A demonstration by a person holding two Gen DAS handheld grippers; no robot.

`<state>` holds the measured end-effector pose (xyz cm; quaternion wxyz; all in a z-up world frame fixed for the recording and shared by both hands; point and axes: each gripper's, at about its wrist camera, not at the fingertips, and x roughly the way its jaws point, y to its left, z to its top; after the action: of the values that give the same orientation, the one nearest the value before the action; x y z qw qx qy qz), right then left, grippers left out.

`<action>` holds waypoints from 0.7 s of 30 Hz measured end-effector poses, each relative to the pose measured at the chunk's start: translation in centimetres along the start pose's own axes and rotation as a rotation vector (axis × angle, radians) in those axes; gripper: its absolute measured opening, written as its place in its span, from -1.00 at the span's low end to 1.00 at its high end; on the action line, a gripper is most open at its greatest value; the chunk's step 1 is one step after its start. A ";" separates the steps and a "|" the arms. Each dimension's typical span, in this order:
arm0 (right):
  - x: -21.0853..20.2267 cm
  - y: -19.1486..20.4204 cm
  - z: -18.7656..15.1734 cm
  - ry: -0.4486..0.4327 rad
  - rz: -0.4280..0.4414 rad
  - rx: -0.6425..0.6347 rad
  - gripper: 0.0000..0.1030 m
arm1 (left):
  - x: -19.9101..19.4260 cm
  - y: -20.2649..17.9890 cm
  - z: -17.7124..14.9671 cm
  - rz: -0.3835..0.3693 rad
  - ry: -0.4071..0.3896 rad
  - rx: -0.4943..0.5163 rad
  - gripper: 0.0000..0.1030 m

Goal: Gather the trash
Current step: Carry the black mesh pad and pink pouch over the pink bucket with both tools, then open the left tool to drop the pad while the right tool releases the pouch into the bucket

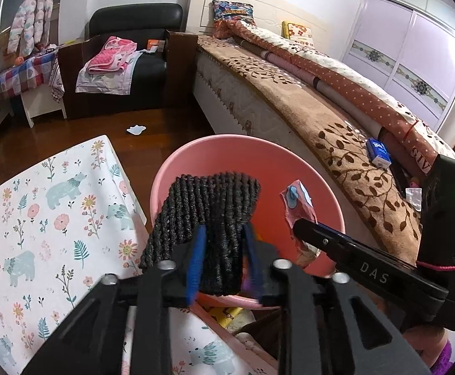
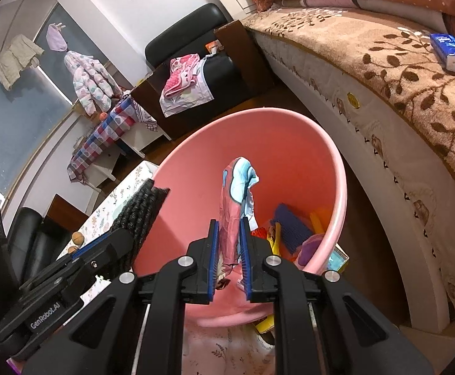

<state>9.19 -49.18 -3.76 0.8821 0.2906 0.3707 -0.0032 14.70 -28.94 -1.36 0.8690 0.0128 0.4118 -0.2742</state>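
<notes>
1. Left wrist view: the left gripper (image 1: 224, 250) has its blue-padded fingers closed onto a black knitted cloth (image 1: 208, 206), which stands up between them over the near rim of the pink bin (image 1: 202, 147).
2. Right wrist view: the right gripper (image 2: 229, 243) is nearly closed, pinching a crumpled pink and light-blue wrapper (image 2: 238, 187) that rises from its pads above the mouth of the pink bin (image 2: 258, 118).
3. Inside the bin, at its bottom, lie other pieces: a purple knitted item (image 2: 290, 225), yellow and orange scraps (image 2: 318, 218) beside it.
4. Both held things hang over the bin, the cloth toward its left rim and the wrapper toward its right side.
5. Left of the bin stands a table under a floral bear-print cover (image 1: 55, 212), touching or just beside the bin's wall.
6. Right of the bin runs the bed with a brown leaf-pattern blanket (image 2: 399, 72); a blue tissue pack (image 2: 451, 51) rests on it.
7. Beyond the bin, on the wooden floor, lies a white paper scrap (image 1: 136, 130).
</notes>
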 end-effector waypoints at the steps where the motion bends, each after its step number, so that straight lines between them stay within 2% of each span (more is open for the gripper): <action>1: 0.0 0.0 0.0 0.000 -0.001 0.000 -0.73 | 0.0 0.1 0.0 0.003 -0.004 -0.002 -0.35; 4: 0.2 0.1 0.1 0.003 -0.002 0.001 -0.73 | 0.0 0.2 0.0 0.003 -0.004 -0.007 -0.30; 6: 0.2 0.1 0.1 0.004 -0.002 0.001 -0.73 | -0.1 0.2 -0.1 0.006 -0.005 -0.008 -0.18; 21: 0.9 0.1 0.0 0.017 -0.008 -0.003 -0.72 | -0.9 0.1 -0.2 0.003 -0.023 -0.008 0.02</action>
<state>9.82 -48.94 -4.33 0.8794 0.2877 0.3793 -0.0039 14.09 -28.41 -0.86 0.8740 0.0069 0.4029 -0.2716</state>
